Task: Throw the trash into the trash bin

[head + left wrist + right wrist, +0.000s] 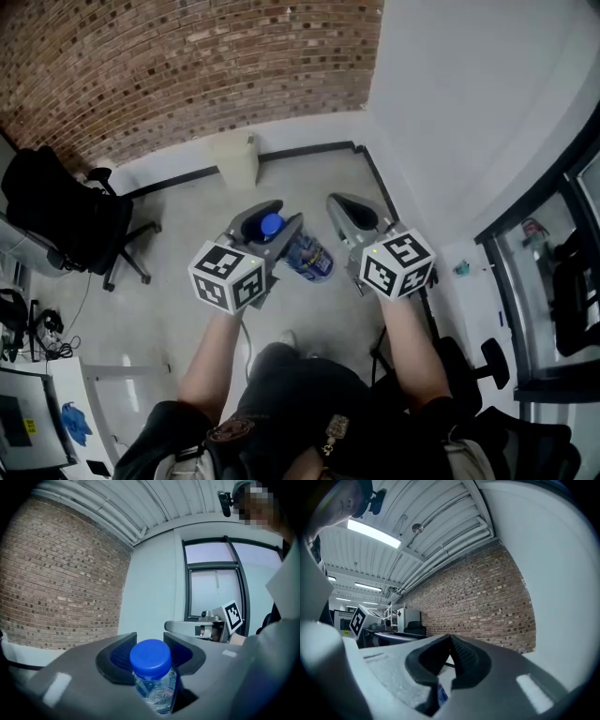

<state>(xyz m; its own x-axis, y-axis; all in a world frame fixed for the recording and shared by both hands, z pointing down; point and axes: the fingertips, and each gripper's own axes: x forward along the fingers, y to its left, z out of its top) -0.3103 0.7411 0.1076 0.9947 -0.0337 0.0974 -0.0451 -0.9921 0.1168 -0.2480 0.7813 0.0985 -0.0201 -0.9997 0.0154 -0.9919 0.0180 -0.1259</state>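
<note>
Two grippers are out in front of me above the grey floor point(178, 291). My left gripper point(273, 217) is clamped on a clear plastic bottle point(309, 255) just under its blue cap point(271, 225), which sits between the jaws while the body sticks out toward my other hand. My right gripper point(450, 641) has its jaws closed tip to tip, holding nothing. The beige trash bin point(236, 157) stands ahead at the foot of the brick wall point(187, 66), well apart from the bottle, with a black office chair point(66, 216) off to its left.
</note>
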